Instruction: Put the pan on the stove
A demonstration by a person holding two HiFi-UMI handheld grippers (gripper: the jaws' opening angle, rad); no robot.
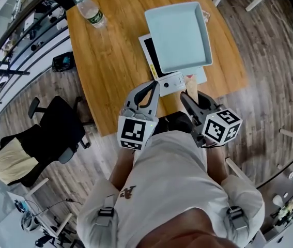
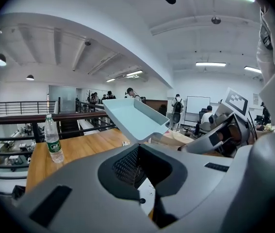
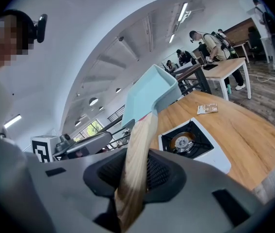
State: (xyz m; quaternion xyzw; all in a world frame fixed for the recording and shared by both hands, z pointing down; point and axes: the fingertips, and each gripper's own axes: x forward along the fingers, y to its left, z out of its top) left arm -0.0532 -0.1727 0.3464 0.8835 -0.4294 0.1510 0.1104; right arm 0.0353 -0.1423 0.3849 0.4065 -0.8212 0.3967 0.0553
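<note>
Our right gripper (image 3: 137,173) has its jaws clamped on the pale wooden handle (image 3: 140,140) low on its length, so the whole pan (image 1: 180,35) hangs out ahead of the grip. Our left gripper (image 2: 138,152) has its jaws closed with nothing between them, just beside the right one at the near edge of the surface (image 1: 110,66).

The light-blue square pan is in the air, its body over the white stove (image 3: 191,141) and not yet resting on it, as far as we can judge. The burner ring shows clear beneath it in the right gripper view.

With such a long lever, we think the pan could roll or sag in the grip, so we would keep the wrist firm, level the base, and centre it over the burner before lowering it straight down. We would only ease the jaws once the base sits flat on the supports. The water bottle (image 1: 90,12) stands well apart and poses no obstacle.
</note>
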